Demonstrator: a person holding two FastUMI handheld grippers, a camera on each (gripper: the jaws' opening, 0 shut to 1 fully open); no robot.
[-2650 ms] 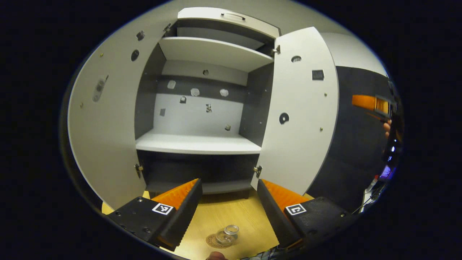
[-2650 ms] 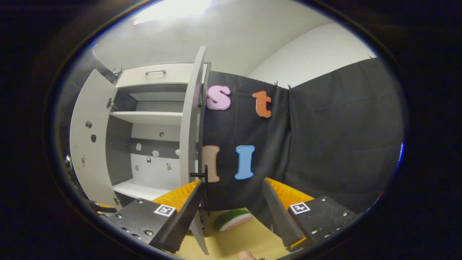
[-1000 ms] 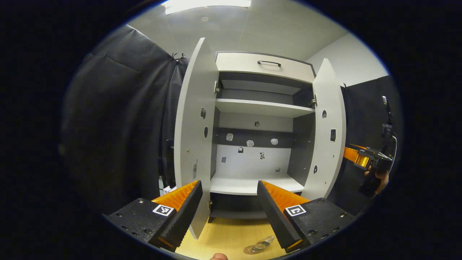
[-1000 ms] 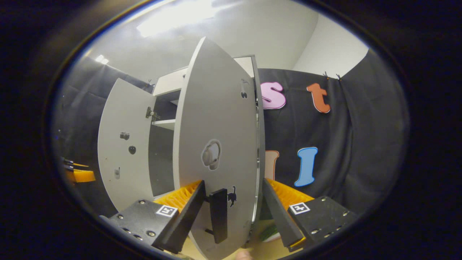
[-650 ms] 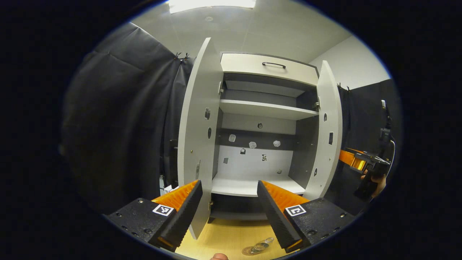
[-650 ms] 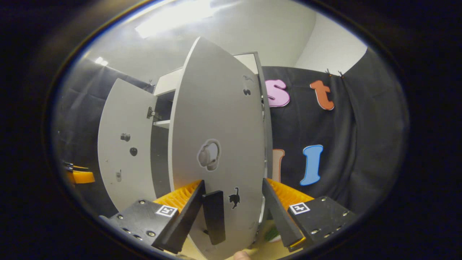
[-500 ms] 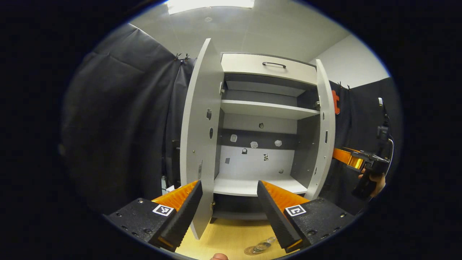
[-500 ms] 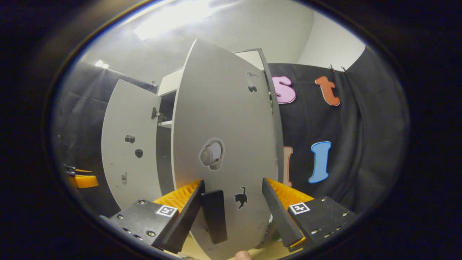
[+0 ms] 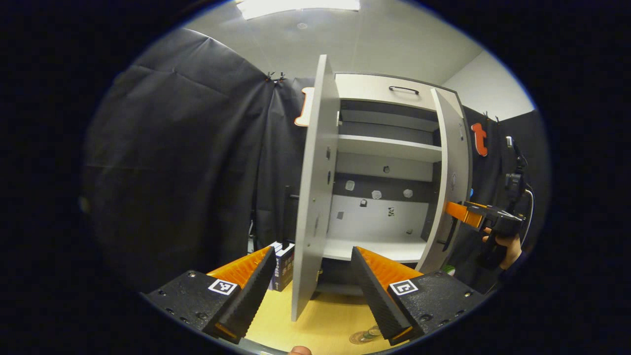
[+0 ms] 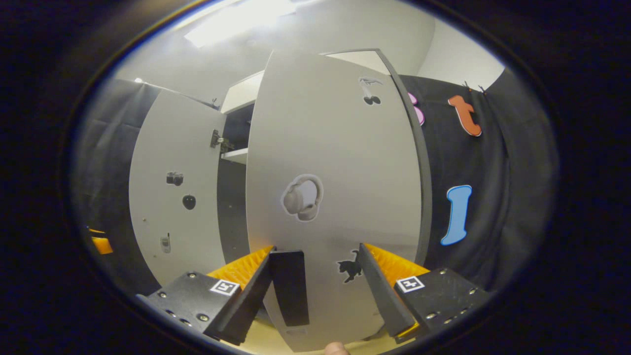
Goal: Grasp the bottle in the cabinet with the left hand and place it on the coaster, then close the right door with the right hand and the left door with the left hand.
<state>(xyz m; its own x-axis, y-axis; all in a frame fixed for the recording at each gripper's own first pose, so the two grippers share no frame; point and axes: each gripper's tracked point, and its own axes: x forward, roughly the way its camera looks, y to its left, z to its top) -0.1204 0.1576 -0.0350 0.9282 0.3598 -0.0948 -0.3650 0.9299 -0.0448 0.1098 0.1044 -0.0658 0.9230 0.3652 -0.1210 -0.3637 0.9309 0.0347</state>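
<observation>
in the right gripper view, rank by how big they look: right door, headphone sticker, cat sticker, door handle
1. right door
2. door handle
3. headphone sticker
4. cat sticker

The handle sits nearest the camera, between the open jaws, so its lead over the headphone sticker is unsure.

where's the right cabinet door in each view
Left gripper view: the right door stands right of centre, seen nearly edge-on, beside the shelves.
Right gripper view: the right door is in the centre, front face showing, its black handle low down.
Shared landmark: the open left door.
</observation>
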